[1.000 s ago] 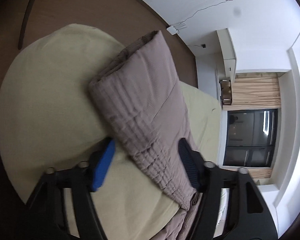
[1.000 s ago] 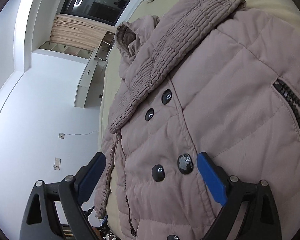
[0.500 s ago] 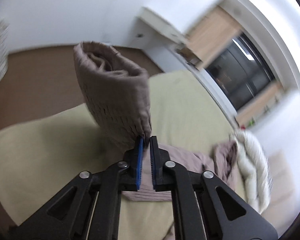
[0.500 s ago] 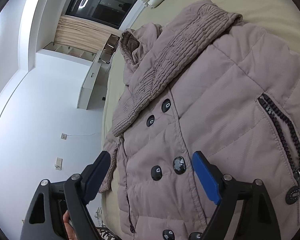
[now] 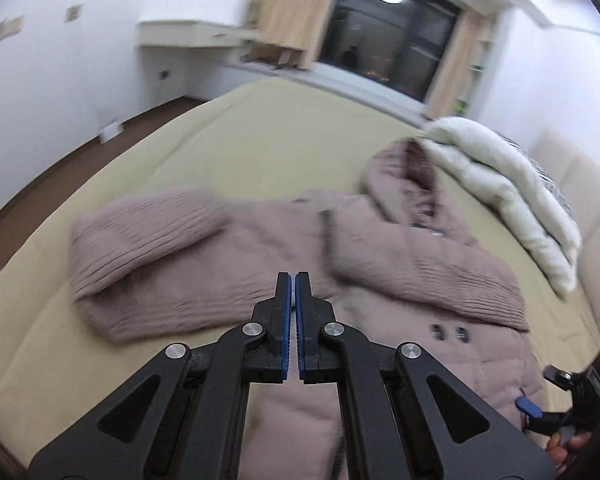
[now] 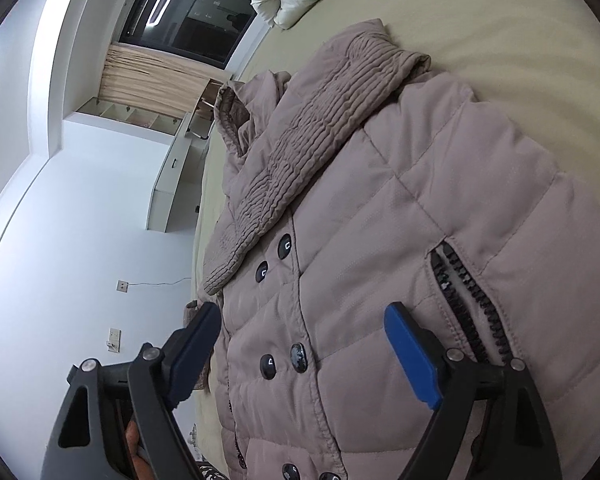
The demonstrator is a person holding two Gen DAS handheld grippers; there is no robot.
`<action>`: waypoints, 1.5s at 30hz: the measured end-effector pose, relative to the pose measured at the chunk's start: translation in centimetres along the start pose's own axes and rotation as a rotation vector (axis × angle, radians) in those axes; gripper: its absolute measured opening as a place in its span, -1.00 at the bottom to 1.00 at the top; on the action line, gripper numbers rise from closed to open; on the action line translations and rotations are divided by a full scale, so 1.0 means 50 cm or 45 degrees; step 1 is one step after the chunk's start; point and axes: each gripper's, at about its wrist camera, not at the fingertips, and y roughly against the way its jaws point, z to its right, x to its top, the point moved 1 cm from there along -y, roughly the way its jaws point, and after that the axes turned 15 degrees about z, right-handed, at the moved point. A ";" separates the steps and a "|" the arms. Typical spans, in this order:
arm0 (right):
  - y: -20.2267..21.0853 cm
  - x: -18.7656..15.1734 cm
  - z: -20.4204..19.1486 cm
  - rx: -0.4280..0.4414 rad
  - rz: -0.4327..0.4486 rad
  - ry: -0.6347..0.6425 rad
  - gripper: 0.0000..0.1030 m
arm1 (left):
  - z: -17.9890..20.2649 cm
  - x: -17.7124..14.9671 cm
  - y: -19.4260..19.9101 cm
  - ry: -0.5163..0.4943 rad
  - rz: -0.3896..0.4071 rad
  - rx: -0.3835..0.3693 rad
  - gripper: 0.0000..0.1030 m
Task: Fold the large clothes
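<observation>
1. The left wrist view is motion-blurred: the quilting and buttons of the padded coat (image 5: 380, 248) are smeared, and its lower hem is cut off behind the tool body.
2. In the right wrist view the coat (image 6: 400, 220) runs out of frame at the bottom and right; its far sleeve is hidden behind the folded one.
3. The coat lies face up on the beige bed (image 5: 240, 152), hood (image 5: 400, 176) toward the white duvet (image 5: 508, 184). One ribbed sleeve (image 5: 148, 240) stretches out to the left; the other lies folded across the chest.
4. Left gripper (image 5: 292, 280): blue pads drawn together, nothing visible between them. It hangs above the coat's middle, apart from the fabric.
5. Right gripper (image 6: 304, 344): jaws spread wide, holding nothing, straddling the button placket (image 6: 276, 360) low over the coat front. The pocket zipper (image 6: 460, 296) lies just beside the right-hand pad; contact with the cloth cannot be told.
</observation>
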 end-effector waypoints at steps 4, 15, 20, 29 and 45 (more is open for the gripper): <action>-0.012 -0.007 0.000 -0.002 -0.009 0.020 0.70 | -0.160 -0.006 0.008 0.132 -0.044 0.247 -0.96; -0.076 -0.051 -0.088 0.021 -0.103 0.140 0.71 | -0.272 0.115 -0.107 -0.047 -0.022 0.150 0.78; -0.102 -0.066 -0.108 0.045 -0.134 0.154 0.71 | -0.273 0.158 -0.268 -0.283 -0.099 0.208 0.78; -0.107 -0.071 -0.086 0.037 -0.148 0.129 0.71 | -0.230 0.098 -0.363 -0.737 -0.220 0.254 0.76; -0.094 -0.065 -0.081 0.056 -0.144 0.107 0.71 | -0.187 0.183 -0.364 -0.556 -0.136 0.149 -0.80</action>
